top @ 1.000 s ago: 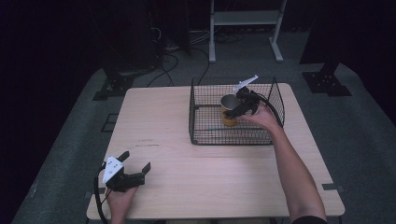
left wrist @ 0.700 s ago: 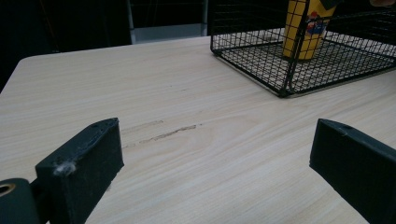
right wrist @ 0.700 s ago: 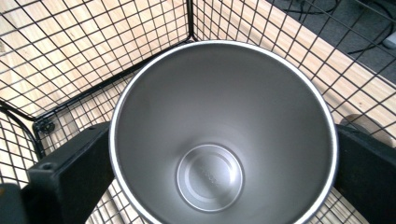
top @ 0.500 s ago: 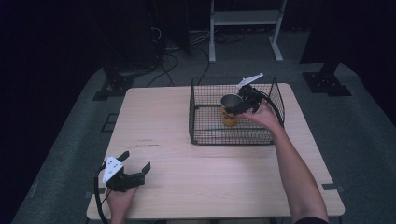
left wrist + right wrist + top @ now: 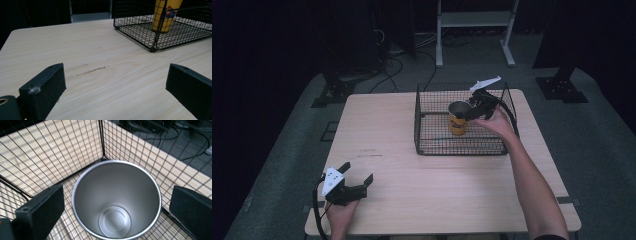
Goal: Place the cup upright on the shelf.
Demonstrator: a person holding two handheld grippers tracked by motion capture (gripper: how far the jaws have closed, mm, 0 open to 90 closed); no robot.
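The right gripper (image 5: 468, 111) is hovering with jaws spread apart, having just opened, over the yellow cup (image 5: 458, 119) standing in the wire basket (image 5: 462, 147), while the left gripper (image 5: 357, 176) is resting spread apart on the tabletop (image 5: 412, 175).

A pale wooden table (image 5: 422, 170) bears a black wire basket (image 5: 432, 145).

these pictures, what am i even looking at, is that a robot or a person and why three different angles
It is a person, not a robot, holding a two-jaw gripper in each hand at a wooden table. The high view looks down from above; the other two come from cameras riding on the grippers, looking along their black jaws. The left gripper rests open near the table's front edge, holding nothing. The right gripper reaches into a black wire basket, where a yellow metal cup stands upright. Its jaws have just been opening and stand either side of the cup, not pressing it.
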